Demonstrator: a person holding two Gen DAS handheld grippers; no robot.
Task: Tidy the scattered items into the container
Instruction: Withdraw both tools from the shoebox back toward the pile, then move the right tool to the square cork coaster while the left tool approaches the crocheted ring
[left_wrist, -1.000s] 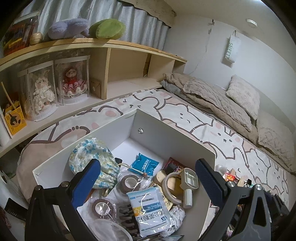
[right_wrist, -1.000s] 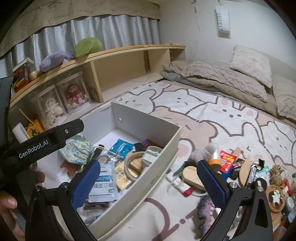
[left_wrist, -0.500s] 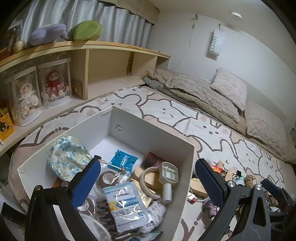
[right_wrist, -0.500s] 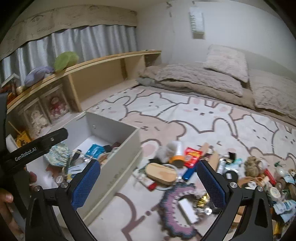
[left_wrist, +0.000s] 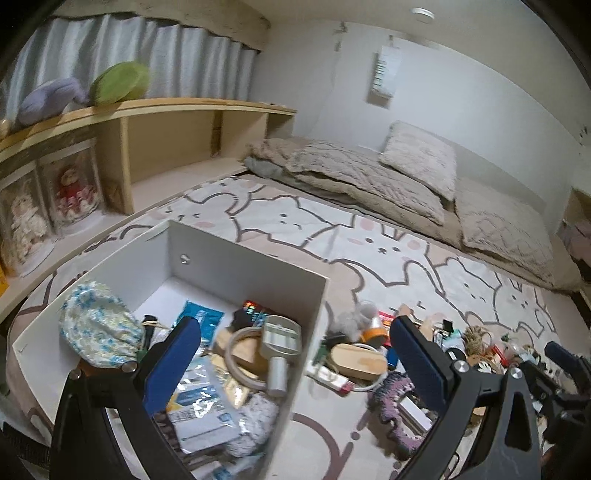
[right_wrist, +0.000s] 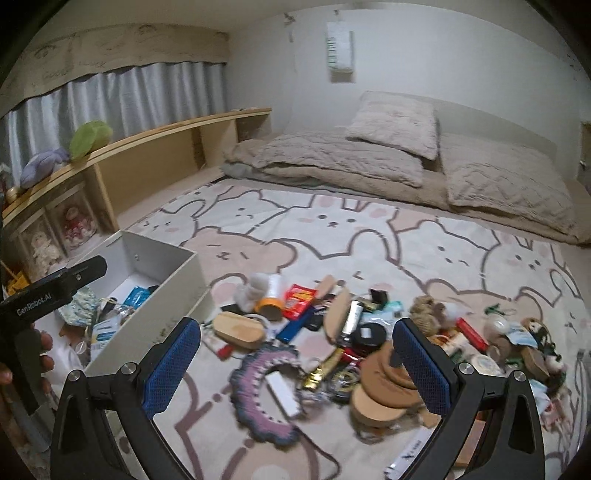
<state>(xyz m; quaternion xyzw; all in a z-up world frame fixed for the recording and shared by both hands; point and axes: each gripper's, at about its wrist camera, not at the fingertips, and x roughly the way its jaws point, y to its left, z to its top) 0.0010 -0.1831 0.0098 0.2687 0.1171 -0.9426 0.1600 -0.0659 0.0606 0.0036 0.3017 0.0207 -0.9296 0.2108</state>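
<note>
Both tongs wide open, empty | left tongs (left_wrist: 295, 365) over box (left_wrist: 243, 254) | right tongs (right_wrist: 295, 365) above clutter pile (right_wrist: 354, 325)

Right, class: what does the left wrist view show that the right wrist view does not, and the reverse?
Only the left wrist view shows the grey handled scoop and white ring deep inside the box. Only the right wrist view shows the round wooden coasters and a hand gripping the left tool. Both show the white box, the purple crocheted piece and the bunny-print blanket.
</note>
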